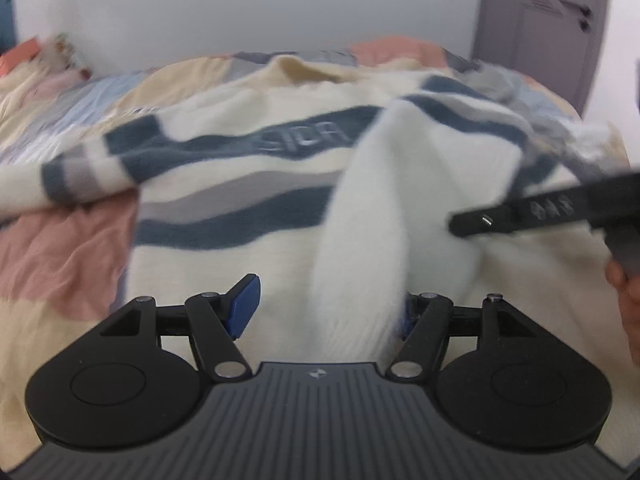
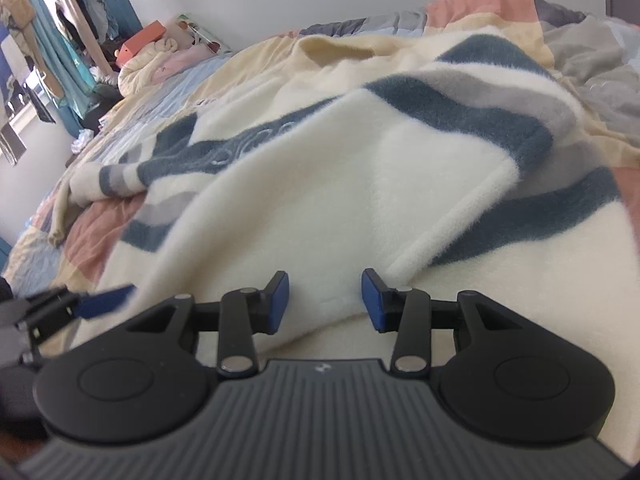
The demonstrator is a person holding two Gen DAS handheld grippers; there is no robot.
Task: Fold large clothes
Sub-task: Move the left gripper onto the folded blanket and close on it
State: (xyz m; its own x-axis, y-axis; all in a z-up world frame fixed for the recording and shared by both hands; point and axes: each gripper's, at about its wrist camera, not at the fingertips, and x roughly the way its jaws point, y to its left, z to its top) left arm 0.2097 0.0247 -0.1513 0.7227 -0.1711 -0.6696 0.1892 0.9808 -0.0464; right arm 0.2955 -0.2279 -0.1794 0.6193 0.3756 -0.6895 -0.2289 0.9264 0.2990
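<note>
Cream striped sweater [image 2: 304,184] on quilt [image 1: 60,256], sleeve between parted left tongs [image 1: 326,306], right tongs [image 2: 325,300] parted

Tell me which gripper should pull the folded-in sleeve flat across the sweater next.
Probably right. The right gripper is open with the sleeve's cuff edge lying just ahead between its fingers. The left gripper also has fabric across it, but its view is blurred, so its hold is unclear.

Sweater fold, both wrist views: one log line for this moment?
stage: sleeve folded over body | sweater: flat on bed | left tool: open, sleeve between fingers | right tool: open, at sleeve cuff
</note>
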